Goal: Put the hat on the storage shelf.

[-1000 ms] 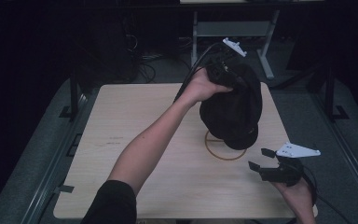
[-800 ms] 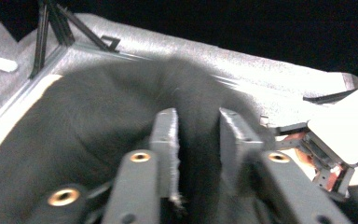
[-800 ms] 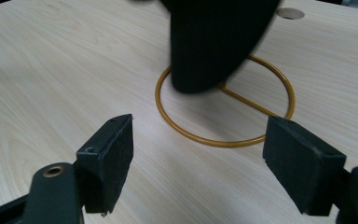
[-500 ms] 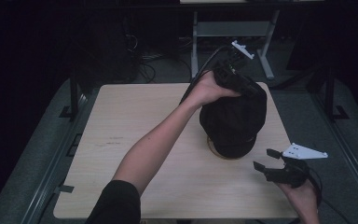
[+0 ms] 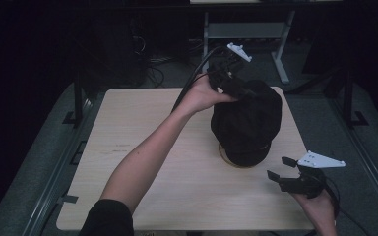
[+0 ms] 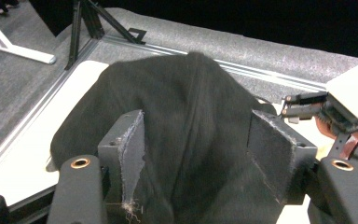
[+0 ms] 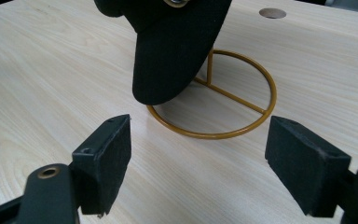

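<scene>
A black cap (image 5: pixel 248 123) sits on a gold wire stand (image 5: pixel 224 156) at the table's right middle. My left gripper (image 5: pixel 243 88) is at the cap's far top; its jaws have just been opening. In the left gripper view the cap (image 6: pixel 168 93) bulges between the spread pads (image 6: pixel 130 140) of the left gripper (image 6: pixel 200 149), which is open. The right gripper (image 5: pixel 280 168) hovers open near the table's front right, short of the cap. In the right gripper view the cap's brim (image 7: pixel 177 46) hangs over the stand's ring base (image 7: pixel 261 116), beyond the empty right gripper (image 7: pixel 198 140).
The light wooden table (image 5: pixel 142 128) has a round hole (image 7: pixel 272 12) near its far edge. Metal rails run along both sides, and a grey frame leg (image 5: pixel 280 49) stands on the floor behind. My right gripper (image 6: pixel 326 112) appears past the cap in the left gripper view.
The cap has come down over the stand, hiding most of the ring. The left gripper has let go of it and drawn up and back. The right gripper has stayed put.
</scene>
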